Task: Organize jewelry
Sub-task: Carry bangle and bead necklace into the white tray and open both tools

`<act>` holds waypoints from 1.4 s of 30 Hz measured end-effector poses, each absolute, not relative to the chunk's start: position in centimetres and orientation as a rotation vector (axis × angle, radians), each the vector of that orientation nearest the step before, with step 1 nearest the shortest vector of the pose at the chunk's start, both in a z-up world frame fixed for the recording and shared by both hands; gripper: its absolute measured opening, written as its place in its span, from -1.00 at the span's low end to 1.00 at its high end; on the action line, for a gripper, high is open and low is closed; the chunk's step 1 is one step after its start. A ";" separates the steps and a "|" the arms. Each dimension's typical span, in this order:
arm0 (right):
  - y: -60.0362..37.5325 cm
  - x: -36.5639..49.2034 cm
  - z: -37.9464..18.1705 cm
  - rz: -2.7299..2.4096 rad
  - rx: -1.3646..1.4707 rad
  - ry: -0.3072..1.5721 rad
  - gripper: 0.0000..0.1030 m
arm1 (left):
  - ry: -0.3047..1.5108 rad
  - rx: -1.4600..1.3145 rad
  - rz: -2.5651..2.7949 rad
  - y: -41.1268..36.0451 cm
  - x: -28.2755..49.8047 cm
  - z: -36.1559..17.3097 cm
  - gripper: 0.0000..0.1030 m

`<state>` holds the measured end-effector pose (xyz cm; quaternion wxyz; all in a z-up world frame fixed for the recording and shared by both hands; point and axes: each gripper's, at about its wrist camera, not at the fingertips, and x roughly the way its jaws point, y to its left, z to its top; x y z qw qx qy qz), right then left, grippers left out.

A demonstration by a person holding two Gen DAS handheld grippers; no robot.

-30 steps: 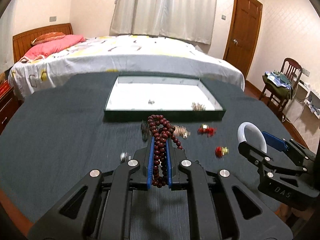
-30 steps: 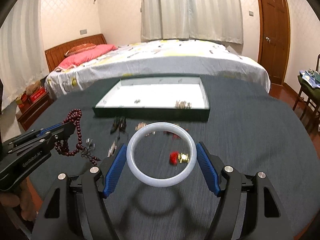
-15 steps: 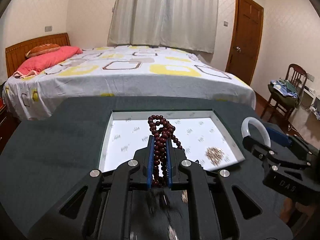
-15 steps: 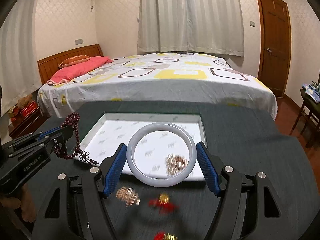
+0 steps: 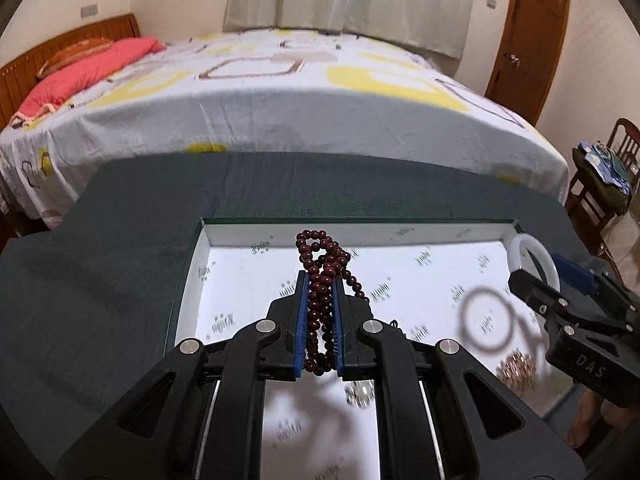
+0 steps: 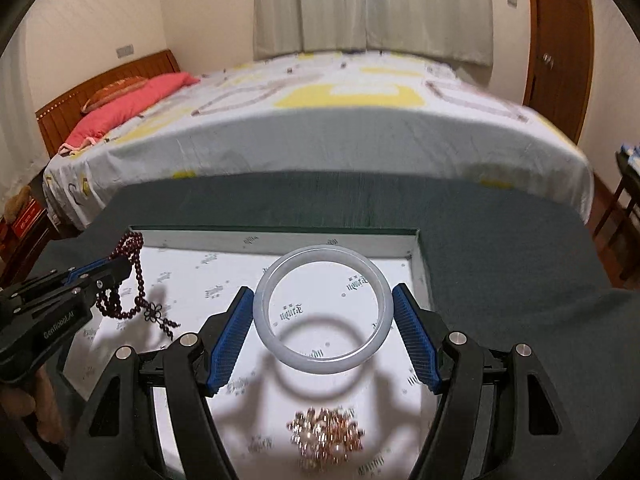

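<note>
Right now my left claw (image 5: pixel 319 316) is clamped tight on the dark red wooden bead strand (image 5: pixel 322 280) and my right claw (image 6: pixel 323 334) grips the pale white jade-like bangle (image 6: pixel 322 314) across its width, both hanging above the white-lined shallow green tray (image 5: pixel 188 280). If I let go from up here, the hard bangle could bounce, roll off or hit the rose-gold beaded cluster (image 6: pixel 326 436) below, and the beads' dangling tassel could snag my claw.
</note>
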<state>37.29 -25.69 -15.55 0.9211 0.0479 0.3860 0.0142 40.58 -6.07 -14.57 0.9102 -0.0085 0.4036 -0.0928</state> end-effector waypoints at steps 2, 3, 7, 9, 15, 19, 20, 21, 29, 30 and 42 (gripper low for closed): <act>-25.8 38.3 -15.9 0.026 0.097 0.822 0.33 | 0.846 -0.011 -0.190 -6.2 41.7 -14.6 -0.79; -25.8 38.6 -16.0 0.025 0.095 0.832 0.33 | 0.851 -0.004 -0.193 -6.2 41.9 -14.7 -0.79; -25.7 39.8 -16.8 0.020 0.080 0.878 0.33 | 0.896 0.045 -0.200 -6.9 43.0 -15.7 -0.79; -25.4 40.3 -17.2 0.014 0.062 0.903 0.33 | 0.921 0.053 -0.201 -7.1 43.5 -16.5 -0.79; -25.2 41.6 -18.0 0.010 0.029 0.966 0.33 | 1.008 0.049 -0.205 -7.0 45.3 -18.4 -0.78; -25.4 42.3 -18.6 0.010 0.034 1.013 0.33 | 1.006 0.062 -0.214 -7.3 45.4 -18.5 -0.53; -25.4 42.4 -18.7 0.013 0.033 1.019 0.33 | 1.008 0.060 -0.213 -7.3 45.4 -18.6 -0.39; -25.4 42.5 -18.9 0.020 0.034 1.034 0.34 | 1.006 0.056 -0.208 -7.3 45.3 -18.7 -0.27; -25.6 41.9 -18.0 0.014 0.038 0.974 0.48 | 0.979 0.055 -0.228 -7.4 44.9 -18.2 0.22; -25.6 41.7 -17.8 0.011 0.040 0.957 0.48 | 0.966 0.061 -0.225 -7.4 44.7 -18.1 0.30; -26.2 35.0 -12.9 -0.027 0.011 0.716 0.48 | 0.762 0.072 -0.209 -6.2 39.0 -12.6 0.52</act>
